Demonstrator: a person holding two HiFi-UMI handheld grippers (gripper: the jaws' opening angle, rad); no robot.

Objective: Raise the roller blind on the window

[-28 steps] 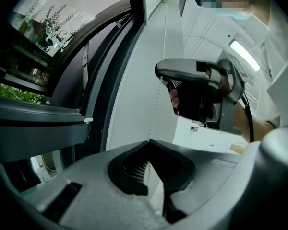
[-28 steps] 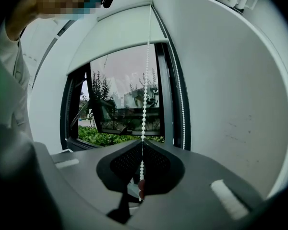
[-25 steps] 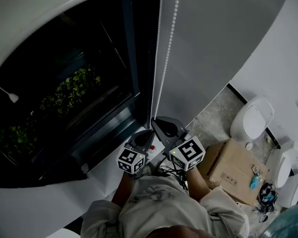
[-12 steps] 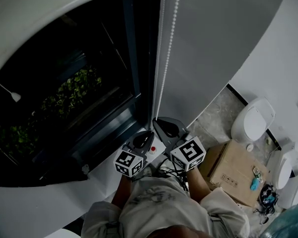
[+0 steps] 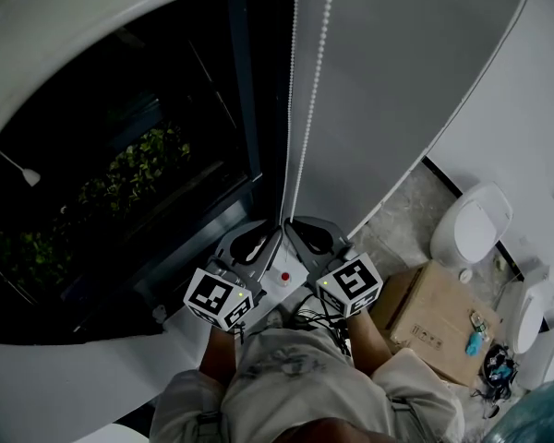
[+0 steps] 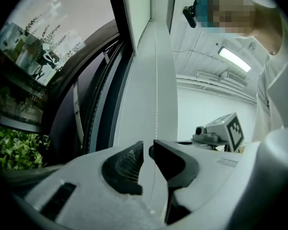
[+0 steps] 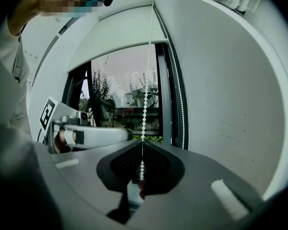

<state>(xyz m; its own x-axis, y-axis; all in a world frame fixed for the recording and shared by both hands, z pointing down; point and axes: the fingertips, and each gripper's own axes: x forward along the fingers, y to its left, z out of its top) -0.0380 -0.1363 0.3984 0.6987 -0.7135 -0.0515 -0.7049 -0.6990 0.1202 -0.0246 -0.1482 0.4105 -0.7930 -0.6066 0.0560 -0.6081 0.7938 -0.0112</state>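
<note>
Bead chain handover, roller blind partly up.
Right hand-held gripper point(image 7: 141, 146) is clamped on the bead chain point(image 7: 145, 95), which hangs near the right frame of the window point(image 7: 120, 104). The jaws of the left hand-held gripper point(image 6: 146, 150) have just been opening; they stand slightly apart with 1 strand of chain running through the gap, pads not pressing it. The roller blind point(image 7: 117, 35) covers the top of the window.

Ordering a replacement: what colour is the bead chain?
White bead chain, clearest in the right gripper view.
</note>
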